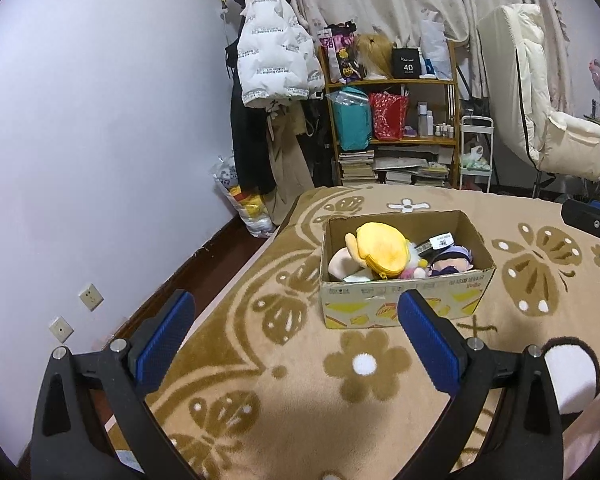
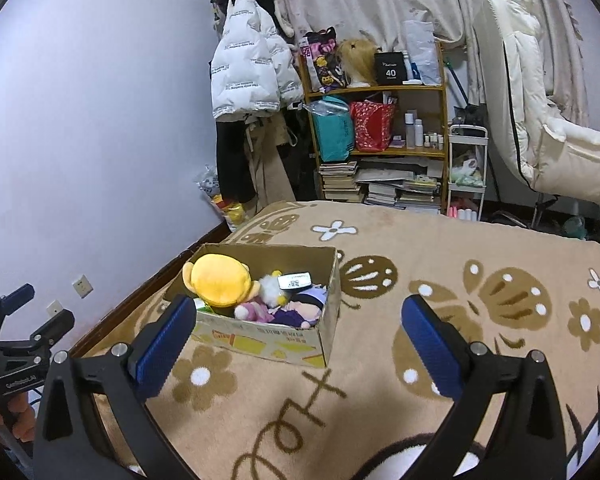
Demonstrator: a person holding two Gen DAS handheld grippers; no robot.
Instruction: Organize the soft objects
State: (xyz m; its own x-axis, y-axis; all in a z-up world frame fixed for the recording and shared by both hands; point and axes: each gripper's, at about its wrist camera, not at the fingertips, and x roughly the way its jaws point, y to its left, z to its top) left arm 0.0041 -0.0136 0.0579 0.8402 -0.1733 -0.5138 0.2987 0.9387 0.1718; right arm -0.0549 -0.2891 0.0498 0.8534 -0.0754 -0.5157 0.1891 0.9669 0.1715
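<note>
Both hand-held grippers, left (image 1: 296, 344) and right (image 2: 296, 344), I hold spread apart and empty above the bed; soft plush toys (image 2: 260, 296) already sit inside the open cardboard box (image 2: 268, 340), far left, contained together.

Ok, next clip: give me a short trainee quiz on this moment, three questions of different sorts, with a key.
1. True or false: the cardboard box stands on the patterned blanket.
2. Which toy lies uppermost at the box's left end? A) yellow plush toy B) red bag C) teddy bear
3. Fill in: both the left hand-held gripper and the right hand-held gripper are ____, holding nothing.

Key: 1 true; 2 A; 3 open
</note>
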